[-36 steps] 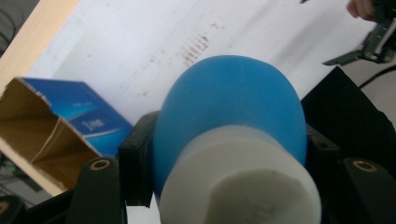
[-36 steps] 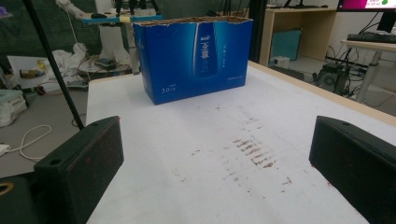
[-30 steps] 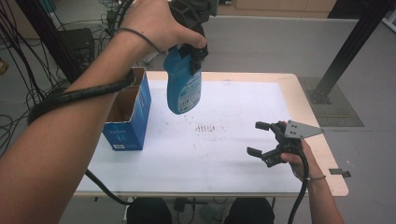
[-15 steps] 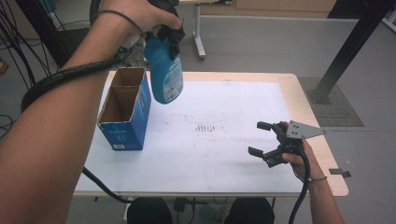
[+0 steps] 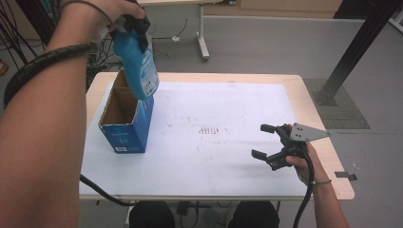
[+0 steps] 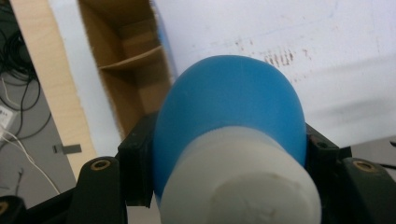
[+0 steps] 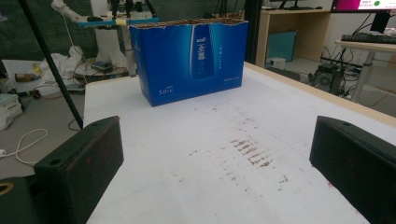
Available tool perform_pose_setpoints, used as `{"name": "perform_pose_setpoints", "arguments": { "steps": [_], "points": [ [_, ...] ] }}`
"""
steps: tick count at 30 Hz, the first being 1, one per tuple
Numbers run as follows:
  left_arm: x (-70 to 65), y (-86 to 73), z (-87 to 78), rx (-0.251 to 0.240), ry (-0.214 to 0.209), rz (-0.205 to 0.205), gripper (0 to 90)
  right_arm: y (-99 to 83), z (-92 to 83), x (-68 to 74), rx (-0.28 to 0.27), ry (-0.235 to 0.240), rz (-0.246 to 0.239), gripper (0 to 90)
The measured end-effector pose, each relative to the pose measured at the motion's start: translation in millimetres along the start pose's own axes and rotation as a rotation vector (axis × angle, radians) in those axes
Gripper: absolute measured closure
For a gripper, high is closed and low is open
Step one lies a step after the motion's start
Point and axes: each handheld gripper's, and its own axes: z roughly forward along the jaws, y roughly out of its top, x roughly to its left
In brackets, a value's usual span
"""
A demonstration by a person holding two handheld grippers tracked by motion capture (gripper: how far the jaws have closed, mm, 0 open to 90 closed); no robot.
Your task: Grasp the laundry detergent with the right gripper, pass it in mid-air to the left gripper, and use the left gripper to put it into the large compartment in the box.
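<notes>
A blue bottle (image 5: 138, 64) with a white cap (image 6: 238, 186) hangs upright in the air, and my left gripper (image 5: 135, 26) is shut on its neck from above. The bottle's base hovers over the right rim of an open blue cardboard box (image 5: 126, 128). In the left gripper view the bottle (image 6: 229, 102) hides much of the box (image 6: 126, 70), whose brown inside has a divider. My right gripper (image 5: 259, 141) stands open near the table's right edge with nothing between its pads. In the right gripper view it faces the box (image 7: 191, 56) across the mat.
A white mat (image 5: 214, 171) covers the wooden table (image 5: 328, 156), with brown stains (image 5: 211, 129) at its middle. A black cable (image 5: 102, 192) trails off the front left edge. A black post (image 5: 351, 52) and desks stand on the floor beyond.
My left hand has carried the bottle leftward and away from the person, from over the mat to above the box. The right gripper has stayed put.
</notes>
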Motion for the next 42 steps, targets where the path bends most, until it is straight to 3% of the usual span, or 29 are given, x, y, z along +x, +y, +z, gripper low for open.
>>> {"name": "perform_pose_setpoints", "arguments": {
  "steps": [6, 13, 18, 30, 33, 37, 42],
  "points": [
    [24.5, -5.7, 2.5, -0.008, 0.02, -0.083, 37.2, 0.1, -1.7, 1.1, 0.001, -0.004, 0.0, 2.6],
    [33.6, -7.8, 10.6, -0.018, 0.081, -0.151, 37.2, 0.3, -3.5, 2.1, 0.004, -0.008, 0.001, 2.5],
    [33.1, -6.5, 14.6, -0.022, 0.117, -0.166, 37.2, -0.5, -4.4, 3.0, 0.008, -0.014, 0.0, 2.6],
    [40.6, -4.9, 21.1, -0.023, 0.099, -0.178, 37.2, -1.4, -5.3, 2.5, 0.013, -0.018, 0.003, 2.6],
    [40.5, -3.8, 26.6, -0.019, 0.113, -0.181, 37.2, -1.3, -5.3, 2.4, 0.012, -0.017, 0.001, 2.6],
    [47.1, -4.2, 34.4, -0.012, 0.094, -0.188, 37.2, -1.8, -5.6, 2.2, 0.012, -0.017, 0.001, 2.6],
    [48.5, -2.5, 41.9, 0.004, 0.102, -0.184, 37.2, -3.4, -4.9, 2.3, 0.015, -0.016, 0.004, 2.6]
  ]
}}
